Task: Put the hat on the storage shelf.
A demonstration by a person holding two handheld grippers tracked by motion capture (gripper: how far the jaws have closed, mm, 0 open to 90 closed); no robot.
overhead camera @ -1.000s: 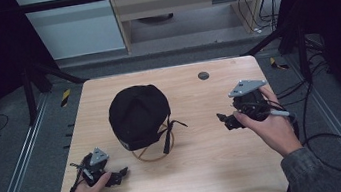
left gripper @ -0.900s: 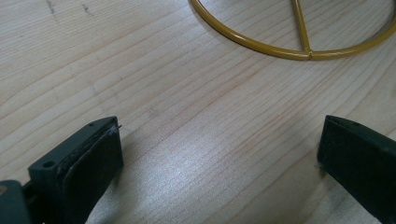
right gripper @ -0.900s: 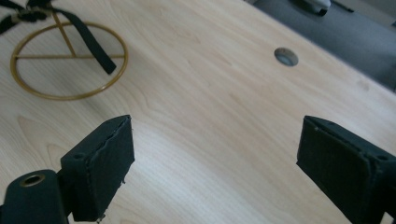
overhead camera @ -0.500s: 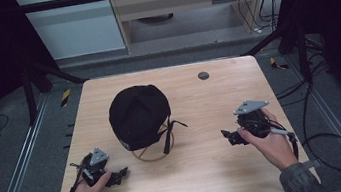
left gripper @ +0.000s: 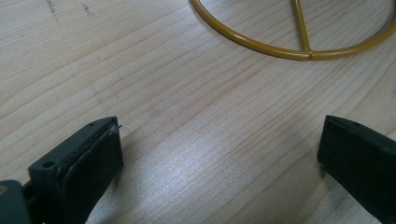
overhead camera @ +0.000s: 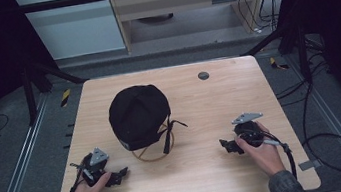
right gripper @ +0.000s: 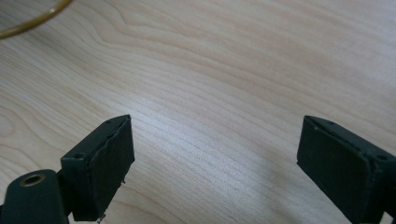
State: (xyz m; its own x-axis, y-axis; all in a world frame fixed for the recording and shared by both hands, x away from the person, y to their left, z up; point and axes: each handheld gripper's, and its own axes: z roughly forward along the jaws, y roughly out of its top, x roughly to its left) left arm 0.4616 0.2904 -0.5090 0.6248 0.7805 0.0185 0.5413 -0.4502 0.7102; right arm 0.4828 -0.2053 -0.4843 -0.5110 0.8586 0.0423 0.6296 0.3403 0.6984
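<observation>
Right gripper [overhead camera: 227, 146] lowered nearer table's [overhead camera: 211, 181] front edge, both grippers wide open, empty, left gripper [overhead camera: 119, 175] beside black cap [overhead camera: 138, 113]

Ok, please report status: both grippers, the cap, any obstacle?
Left gripper open, right gripper open, both empty. Black cap on yellow wire stand, untouched. Nothing in the way.

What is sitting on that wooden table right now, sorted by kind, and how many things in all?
Black cap: 1
Yellow wire stand under the cap: 1
Hand-held grippers, left gripper and right gripper, both open with nothing between them: 2
Small dark round disc near the far edge: 1
Total: 5
</observation>
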